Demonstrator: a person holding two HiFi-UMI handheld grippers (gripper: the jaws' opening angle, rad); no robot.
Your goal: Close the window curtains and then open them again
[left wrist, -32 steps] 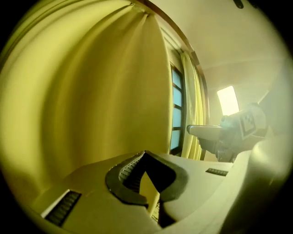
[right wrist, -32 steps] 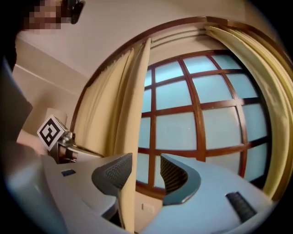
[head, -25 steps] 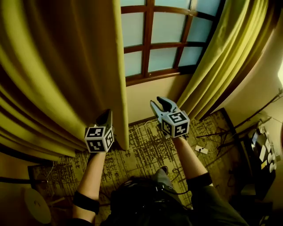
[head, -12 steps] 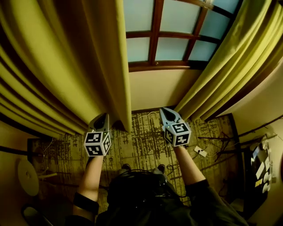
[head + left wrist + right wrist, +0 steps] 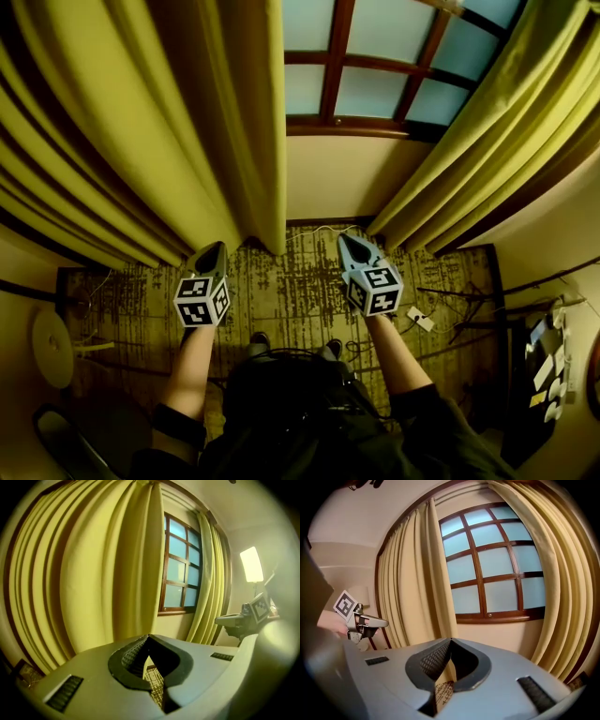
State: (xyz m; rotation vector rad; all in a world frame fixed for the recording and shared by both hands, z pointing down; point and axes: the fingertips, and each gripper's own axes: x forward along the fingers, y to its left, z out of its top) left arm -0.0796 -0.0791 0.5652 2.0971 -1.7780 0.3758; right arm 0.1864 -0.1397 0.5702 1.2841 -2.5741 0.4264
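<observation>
Two yellow curtains hang drawn apart, the left curtain and the right curtain, with the wooden-framed window bare between them. My left gripper is shut and holds nothing, low in front of the left curtain's inner edge and apart from it. The right gripper is also shut and empty, near the foot of the right curtain without touching it. The left gripper view shows the left curtain close ahead. In the right gripper view the window lies ahead, with the right curtain beside it.
A patterned carpet covers the floor under me. Cables and a white power strip lie at the right. A round white object sits at the far left. Dark furniture with papers stands at the right edge.
Both grippers have dropped lower and drawn back from the curtains. The right gripper's jaws, slightly apart a second ago, have shut on nothing. The view has tilted further down.
</observation>
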